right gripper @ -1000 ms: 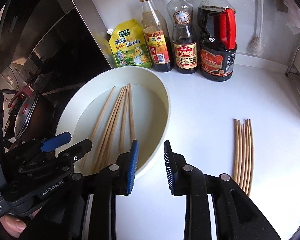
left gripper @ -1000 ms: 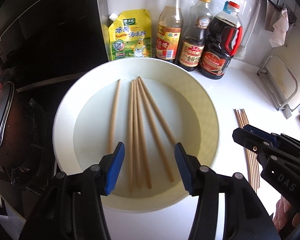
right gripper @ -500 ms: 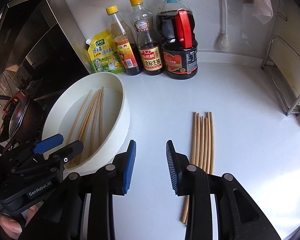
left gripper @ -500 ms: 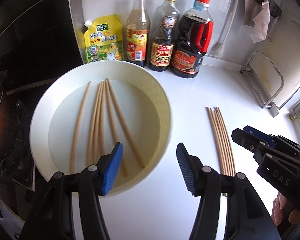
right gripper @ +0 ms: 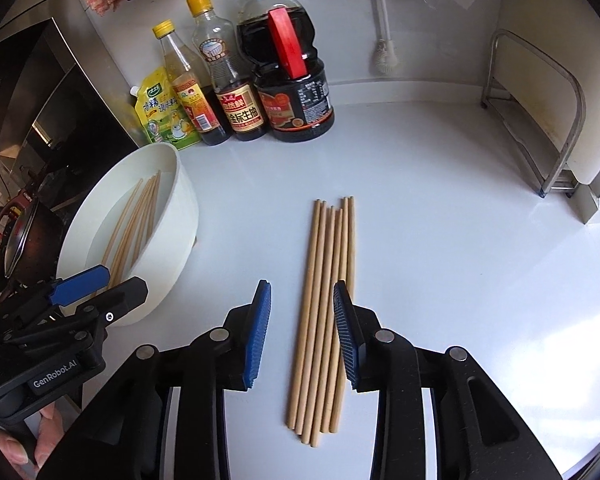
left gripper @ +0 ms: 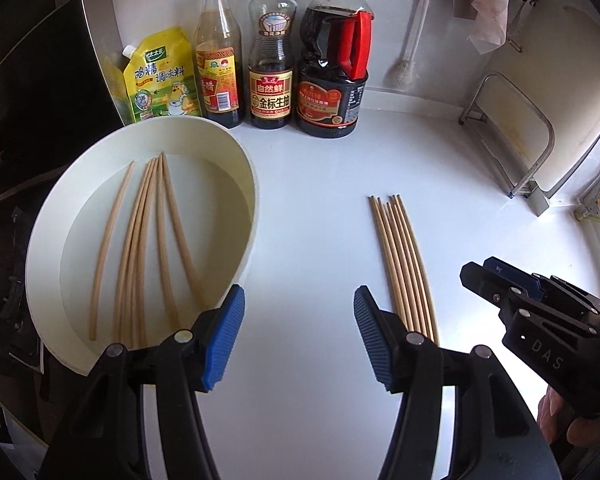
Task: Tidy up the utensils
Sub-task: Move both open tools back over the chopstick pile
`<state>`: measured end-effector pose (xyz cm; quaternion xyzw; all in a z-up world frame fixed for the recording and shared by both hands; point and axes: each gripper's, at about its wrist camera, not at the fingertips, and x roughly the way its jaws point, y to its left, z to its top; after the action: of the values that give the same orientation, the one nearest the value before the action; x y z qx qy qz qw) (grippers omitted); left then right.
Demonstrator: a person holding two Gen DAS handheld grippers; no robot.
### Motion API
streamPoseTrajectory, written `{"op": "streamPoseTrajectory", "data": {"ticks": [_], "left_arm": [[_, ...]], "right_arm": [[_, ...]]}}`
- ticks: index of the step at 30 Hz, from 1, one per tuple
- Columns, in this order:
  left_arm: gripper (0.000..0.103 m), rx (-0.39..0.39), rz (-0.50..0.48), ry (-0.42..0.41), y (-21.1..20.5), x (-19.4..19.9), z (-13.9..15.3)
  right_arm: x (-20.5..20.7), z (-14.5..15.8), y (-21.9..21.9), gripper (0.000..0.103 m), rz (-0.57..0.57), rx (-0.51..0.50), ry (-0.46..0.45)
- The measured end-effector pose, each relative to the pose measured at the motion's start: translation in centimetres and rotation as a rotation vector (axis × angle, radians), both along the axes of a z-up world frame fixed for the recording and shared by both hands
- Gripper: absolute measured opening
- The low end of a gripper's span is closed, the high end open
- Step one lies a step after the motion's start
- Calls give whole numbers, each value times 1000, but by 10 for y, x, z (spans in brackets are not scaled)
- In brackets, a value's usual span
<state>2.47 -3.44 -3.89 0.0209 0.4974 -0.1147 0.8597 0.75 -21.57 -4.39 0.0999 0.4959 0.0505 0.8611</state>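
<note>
The white countertop [right gripper: 440,240] holds a round white basin [left gripper: 244,172] with loose wooden chopsticks [left gripper: 140,248] inside. Just beside it lies a neat bundle of wooden chopsticks [right gripper: 326,304]. The right gripper [right gripper: 302,328] hovers over that bundle, blue pads spread – nothing pinched. The left gripper [left gripper: 299,340] – spread wider, empty – sits between basin and bundle.

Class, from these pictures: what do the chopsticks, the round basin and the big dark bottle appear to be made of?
Chopsticks: probably bamboo or wood, matte pale tan, unpainted.
Basin: likely plastic, smooth plain white with a soft sheen; enamel or ceramic cannot be ruled out.
Big dark bottle: clear plastic, judging by the moulded red handle and cap, with dark liquid showing through.
</note>
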Motion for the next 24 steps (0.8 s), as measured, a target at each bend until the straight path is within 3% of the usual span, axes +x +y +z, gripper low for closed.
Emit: {"op": "streamPoseTrajectory", "data": {"ticks": [11,24], "left_arm": [[58,-8,-37,18,-44,3,-21],[60,27,-9,51,-48,9,-54]], "right_arm": [[-7,-38,-34,34,-31,-28,51],[-1,-73,-31,39,11,-44,84]]}}
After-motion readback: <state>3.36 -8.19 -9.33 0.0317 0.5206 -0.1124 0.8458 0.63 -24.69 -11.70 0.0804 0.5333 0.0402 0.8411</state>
